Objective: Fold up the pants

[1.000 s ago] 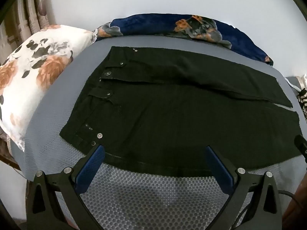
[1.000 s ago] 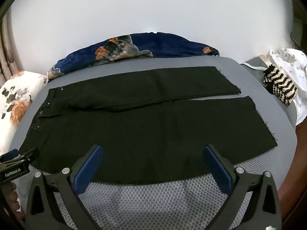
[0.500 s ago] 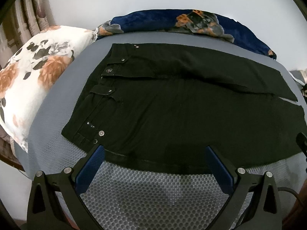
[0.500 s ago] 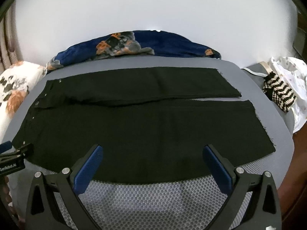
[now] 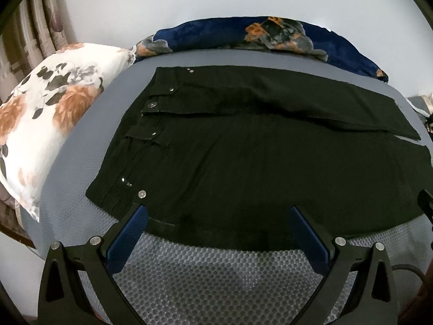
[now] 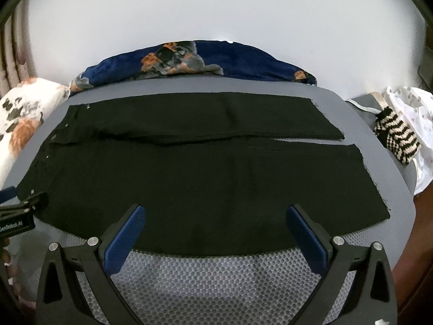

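Black pants [image 5: 243, 157] lie spread flat on a grey bed [image 5: 216, 276], waistband to the left, both legs running to the right; they also show in the right wrist view [image 6: 205, 178]. My left gripper [image 5: 216, 214] is open and empty, hovering at the pants' near edge close to the waistband corner. My right gripper [image 6: 215, 214] is open and empty, hovering at the near edge of the near leg. The left gripper's tip shows at the left edge of the right wrist view [image 6: 19, 211].
A white floral pillow [image 5: 46, 124] lies left of the waistband. A navy floral blanket [image 5: 270, 38] lies along the far side by the wall. A striped knit item [image 6: 397, 140] and white cloth [image 6: 416, 113] lie past the leg ends at right.
Both grippers have drawn back and lifted slightly, so the pants sit lower and farther in both views. The pants have not moved.
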